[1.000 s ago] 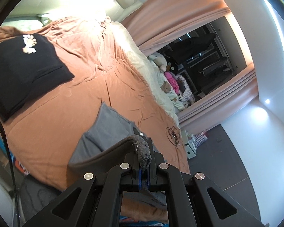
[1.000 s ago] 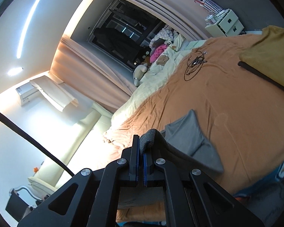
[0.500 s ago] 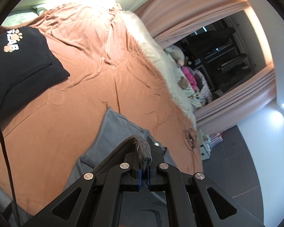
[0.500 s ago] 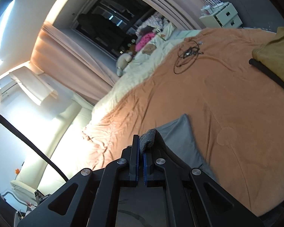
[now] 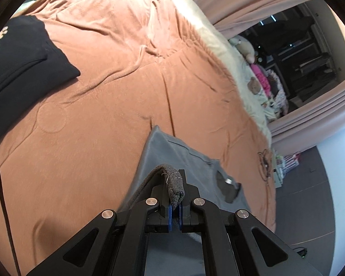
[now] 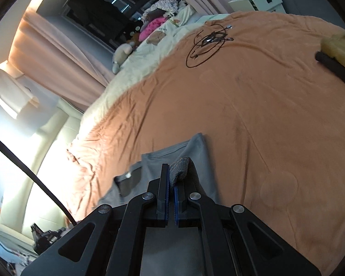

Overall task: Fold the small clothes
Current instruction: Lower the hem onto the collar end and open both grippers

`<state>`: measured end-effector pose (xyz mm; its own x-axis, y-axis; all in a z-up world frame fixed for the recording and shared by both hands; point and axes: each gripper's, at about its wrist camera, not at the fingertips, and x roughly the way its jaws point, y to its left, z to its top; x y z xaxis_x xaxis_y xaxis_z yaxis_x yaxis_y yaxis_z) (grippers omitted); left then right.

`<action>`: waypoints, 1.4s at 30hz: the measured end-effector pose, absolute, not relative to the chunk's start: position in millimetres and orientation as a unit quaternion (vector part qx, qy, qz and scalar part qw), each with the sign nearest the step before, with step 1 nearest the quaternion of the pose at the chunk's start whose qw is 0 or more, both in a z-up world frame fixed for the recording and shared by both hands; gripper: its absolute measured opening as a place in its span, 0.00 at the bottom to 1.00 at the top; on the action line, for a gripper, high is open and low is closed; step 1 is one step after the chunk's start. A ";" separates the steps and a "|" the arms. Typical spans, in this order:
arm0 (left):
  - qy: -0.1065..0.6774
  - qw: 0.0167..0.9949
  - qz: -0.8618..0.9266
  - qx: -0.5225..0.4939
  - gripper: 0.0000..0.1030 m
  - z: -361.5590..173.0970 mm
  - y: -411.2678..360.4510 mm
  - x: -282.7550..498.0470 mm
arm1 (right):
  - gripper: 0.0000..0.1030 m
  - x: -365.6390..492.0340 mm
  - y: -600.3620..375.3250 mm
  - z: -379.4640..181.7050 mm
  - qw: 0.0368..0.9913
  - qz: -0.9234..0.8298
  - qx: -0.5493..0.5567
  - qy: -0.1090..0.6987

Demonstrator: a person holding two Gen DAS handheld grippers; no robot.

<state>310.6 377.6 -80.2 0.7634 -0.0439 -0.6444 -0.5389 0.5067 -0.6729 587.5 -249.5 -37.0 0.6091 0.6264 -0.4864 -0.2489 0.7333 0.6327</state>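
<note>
A black top (image 5: 18, 69) with a pale print lies at the left edge of the bed (image 5: 99, 115), on the rust-brown cover. Right of it, near the middle of the cover, the grey garment (image 5: 172, 158) lies spread, its far corner flat on the bed and a dark pocket or patch, hard to make out, on its right part. The left gripper (image 5: 175, 203) has its fingers closed on a bunched edge of the garment, which curls up over their tips. Past the bed, a heap of soft toys (image 5: 253, 69) sits by the curtains (image 5: 253, 2).

In the right wrist view, the garment (image 6: 195, 154) sits just ahead of the right gripper (image 6: 171, 184), whose fingers are clamped on another rolled edge of it. Farther off on the cover lies a coiled cable (image 6: 207, 43), well apart from the garment, and at the right edge a yellow cloth (image 6: 340, 50) rests on the bed.
</note>
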 end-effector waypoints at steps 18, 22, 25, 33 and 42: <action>0.354 0.812 0.197 -0.421 0.03 -104.3 399.1 412.1 | 0.00 648.8 -190.6 -39.3 0.873 0.205 0.210 0.390; 0.392 0.809 0.183 -0.398 0.03 -124.0 398.2 433.5 | 0.00 658.6 -177.0 -46.0 0.870 0.190 0.198 0.410; 0.413 0.810 0.178 -0.377 0.14 -126.5 396.0 438.5 | 0.06 657.8 -174.1 -44.5 0.862 0.185 0.188 0.434; 0.438 0.845 0.173 -0.255 0.57 -104.3 384.5 425.6 | 0.73 624.8 -168.0 -14.9 0.883 0.203 0.062 0.418; 0.502 0.838 0.148 -0.154 0.57 -122.3 372.7 418.1 | 0.73 609.5 -149.0 -15.9 0.869 0.218 -0.042 0.443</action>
